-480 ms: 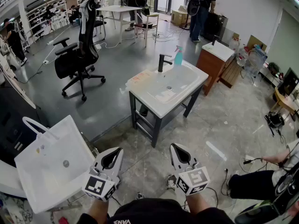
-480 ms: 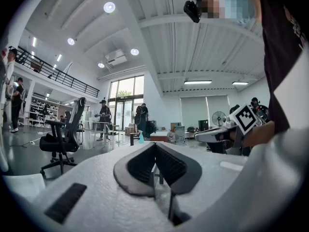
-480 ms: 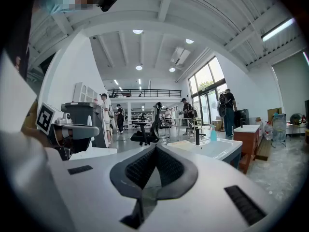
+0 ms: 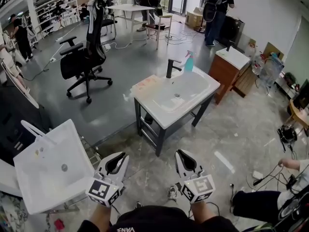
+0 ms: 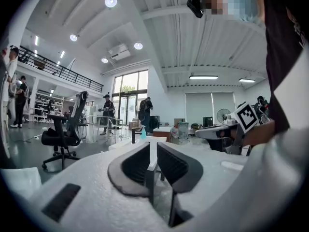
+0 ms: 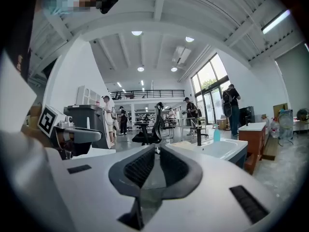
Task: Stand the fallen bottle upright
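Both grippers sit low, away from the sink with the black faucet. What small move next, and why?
Probably step toward the sink: the left gripper and right gripper are shut, empty and well short of it. The blue spray bottle by the faucet looks upright; no fallen bottle shows.
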A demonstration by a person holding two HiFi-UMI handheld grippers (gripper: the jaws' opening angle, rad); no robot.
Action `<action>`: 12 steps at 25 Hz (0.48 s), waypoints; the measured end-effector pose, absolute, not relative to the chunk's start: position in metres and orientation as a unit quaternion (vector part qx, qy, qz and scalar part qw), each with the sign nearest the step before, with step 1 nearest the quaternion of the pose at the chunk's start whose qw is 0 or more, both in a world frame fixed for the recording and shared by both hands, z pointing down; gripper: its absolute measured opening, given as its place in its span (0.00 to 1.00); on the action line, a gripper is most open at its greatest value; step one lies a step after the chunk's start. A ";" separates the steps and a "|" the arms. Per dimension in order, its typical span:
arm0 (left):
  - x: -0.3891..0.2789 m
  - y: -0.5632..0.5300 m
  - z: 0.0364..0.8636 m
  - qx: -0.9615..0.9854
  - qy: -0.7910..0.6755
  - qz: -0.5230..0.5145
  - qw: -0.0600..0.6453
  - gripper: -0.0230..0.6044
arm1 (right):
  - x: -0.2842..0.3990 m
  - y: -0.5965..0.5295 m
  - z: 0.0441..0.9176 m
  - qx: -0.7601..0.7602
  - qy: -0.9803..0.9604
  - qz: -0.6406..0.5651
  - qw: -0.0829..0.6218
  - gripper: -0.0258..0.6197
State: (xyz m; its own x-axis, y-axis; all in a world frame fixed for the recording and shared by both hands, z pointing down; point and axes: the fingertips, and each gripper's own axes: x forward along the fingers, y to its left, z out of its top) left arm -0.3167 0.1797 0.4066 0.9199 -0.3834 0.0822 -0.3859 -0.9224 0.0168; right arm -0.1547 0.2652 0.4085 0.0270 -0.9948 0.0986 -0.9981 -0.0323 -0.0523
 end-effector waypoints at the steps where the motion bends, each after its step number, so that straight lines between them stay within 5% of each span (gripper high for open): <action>1: -0.308 0.179 0.408 0.980 -0.196 0.041 0.019 0.12 | -0.147 0.263 0.409 0.713 -0.699 0.053 0.017 0.13; 3: -0.288 0.178 0.410 0.979 -0.197 0.046 0.029 0.38 | -0.131 0.259 0.410 0.706 -0.706 0.053 0.019 0.20; 12: -0.206 0.174 0.418 0.965 -0.252 0.036 0.058 0.47 | -0.043 0.250 0.427 0.663 -0.745 0.069 0.039 0.39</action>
